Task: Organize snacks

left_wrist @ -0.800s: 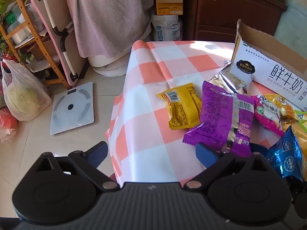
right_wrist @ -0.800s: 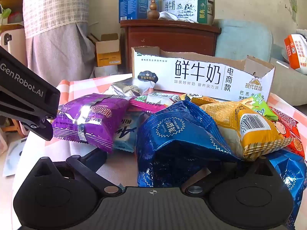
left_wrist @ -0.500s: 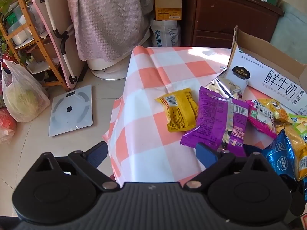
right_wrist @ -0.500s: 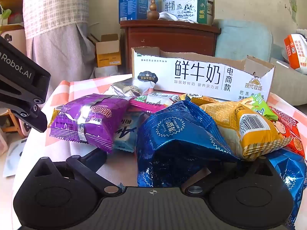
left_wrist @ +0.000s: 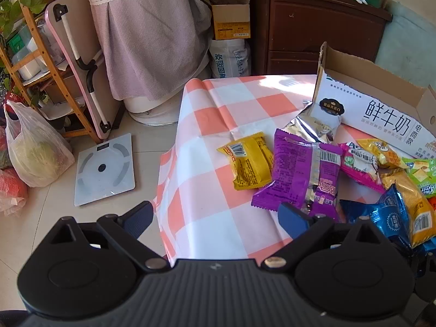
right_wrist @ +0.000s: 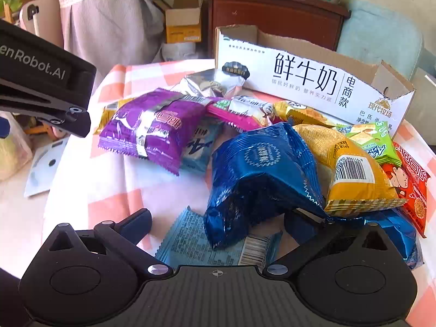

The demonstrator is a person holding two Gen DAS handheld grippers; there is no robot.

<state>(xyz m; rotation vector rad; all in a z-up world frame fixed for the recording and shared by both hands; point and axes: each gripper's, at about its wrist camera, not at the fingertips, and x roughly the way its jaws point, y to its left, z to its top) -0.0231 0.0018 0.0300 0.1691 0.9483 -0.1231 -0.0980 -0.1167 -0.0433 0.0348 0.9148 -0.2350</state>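
Snack packets lie in a pile on a pink-and-white checked table (left_wrist: 218, 109). A purple packet (left_wrist: 302, 174) and a yellow packet (left_wrist: 249, 167) lie at the pile's left. An open milk carton box (right_wrist: 313, 81) stands behind the pile. My left gripper (left_wrist: 215, 219) is open and empty above the table's near left edge. My right gripper (right_wrist: 218, 222) is open, low at the near edge; a dark blue packet (right_wrist: 259, 171) lies between its jaws, over a light blue packet (right_wrist: 201, 242). An orange packet (right_wrist: 351, 174) and a red packet (right_wrist: 408, 188) lie to the right.
A dark wooden cabinet (left_wrist: 313, 35) stands behind the table. On the floor at the left are a bathroom scale (left_wrist: 105, 169), plastic bags (left_wrist: 35, 150) and a folded pink table (left_wrist: 79, 62). A small cardboard box (left_wrist: 231, 19) sits by the cabinet.
The left gripper has pulled back and up from the table. The right gripper has risen and tilted down; a light blue packet now shows under the dark blue one.
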